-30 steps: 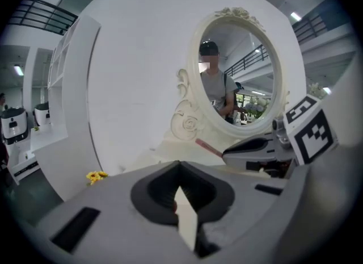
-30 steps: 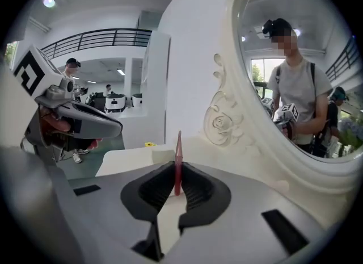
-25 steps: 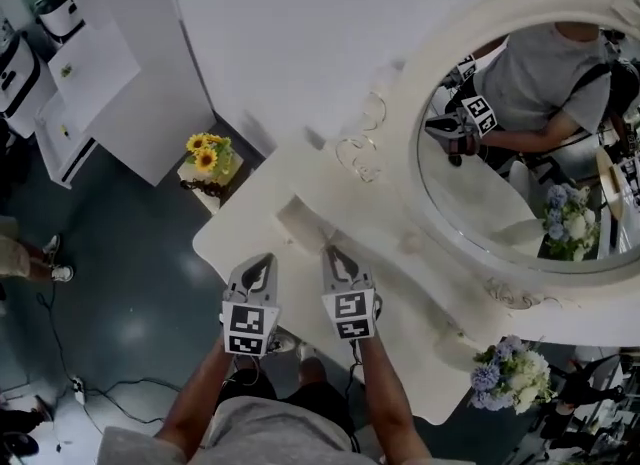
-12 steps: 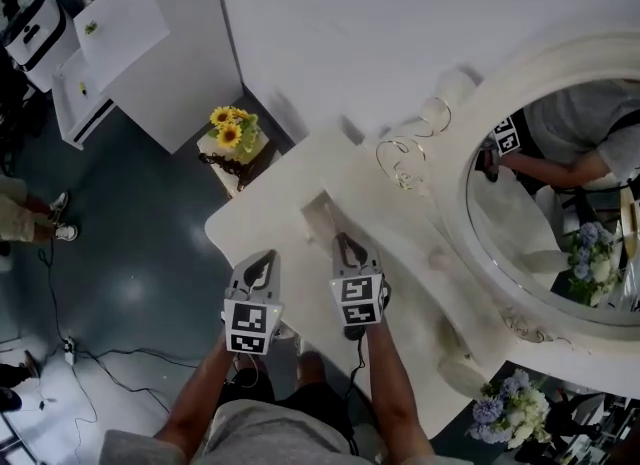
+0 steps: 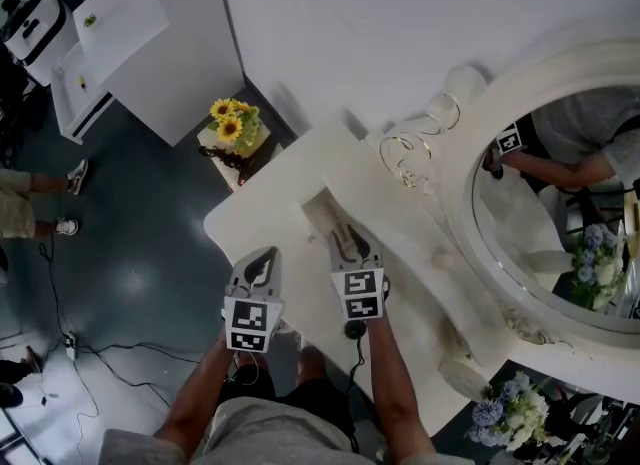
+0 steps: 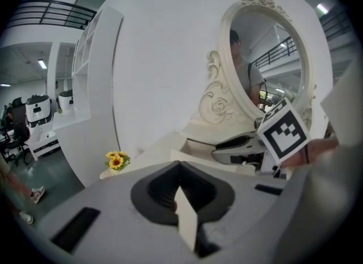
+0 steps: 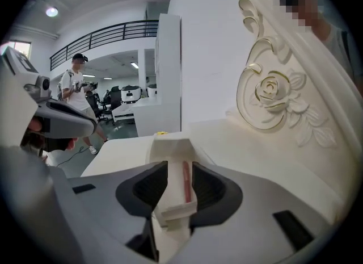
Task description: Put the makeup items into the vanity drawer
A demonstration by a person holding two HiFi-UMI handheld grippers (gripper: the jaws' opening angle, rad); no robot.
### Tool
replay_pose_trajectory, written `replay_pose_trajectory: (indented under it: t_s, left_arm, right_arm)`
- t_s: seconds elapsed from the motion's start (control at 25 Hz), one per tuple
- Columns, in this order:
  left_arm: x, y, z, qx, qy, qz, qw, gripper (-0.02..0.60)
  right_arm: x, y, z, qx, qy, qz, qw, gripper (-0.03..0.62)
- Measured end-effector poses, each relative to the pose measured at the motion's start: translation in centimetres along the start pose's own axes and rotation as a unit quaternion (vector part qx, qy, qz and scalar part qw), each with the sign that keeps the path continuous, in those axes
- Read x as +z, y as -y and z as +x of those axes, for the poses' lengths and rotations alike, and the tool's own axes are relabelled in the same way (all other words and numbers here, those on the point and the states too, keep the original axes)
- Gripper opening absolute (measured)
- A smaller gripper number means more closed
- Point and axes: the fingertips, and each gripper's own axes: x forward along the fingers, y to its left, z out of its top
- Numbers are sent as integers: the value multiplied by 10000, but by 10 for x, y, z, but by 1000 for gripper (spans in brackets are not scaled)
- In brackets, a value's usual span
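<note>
The cream vanity top [image 5: 255, 218] has a narrow drawer [image 5: 322, 211] standing open. My right gripper [image 5: 349, 245] is over the drawer's near end. Its jaws have just been opening and now stand apart. In the right gripper view a thin reddish makeup pencil [image 7: 185, 180] lies on the floor of the drawer [image 7: 170, 150], in the gap of the right gripper [image 7: 179, 169], and neither pad touches it. My left gripper [image 5: 262, 256] hovers over the table's front left, beside the drawer. The left gripper [image 6: 181, 193] is shut, with only a thin pale sliver showing in its gap.
An oval mirror [image 5: 560, 203] in a carved cream frame rises right of the drawer, with glass ornaments [image 5: 405, 158] at its base. Sunflowers [image 5: 228, 125] sit on a low stand left of the vanity. Blue and white flowers [image 5: 505, 405] are at the lower right. A person's feet [image 5: 70, 198] are far left.
Both grippers have sunk a little toward the table. The right one has moved forward over the drawer and its jaws have parted, leaving the pencil lying in the drawer.
</note>
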Motion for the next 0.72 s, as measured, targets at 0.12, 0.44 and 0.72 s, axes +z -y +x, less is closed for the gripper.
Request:
replay_pose_trajectory:
  t_s: [0.12, 0.44, 0.72]
  left_arm:
    - [-2, 0, 2, -12, -17, 10, 10000, 0]
    - [6, 5, 0, -107, 36, 90, 9999, 0]
    - [38, 19, -10, -326, 285, 311, 9986, 0]
  right_arm:
    - [-1, 3, 0, -22, 18, 58, 10000, 129]
    - [6, 7, -11, -189, 113, 71, 9997, 129]
    - [32, 10, -51, -503, 462, 159, 9975, 129]
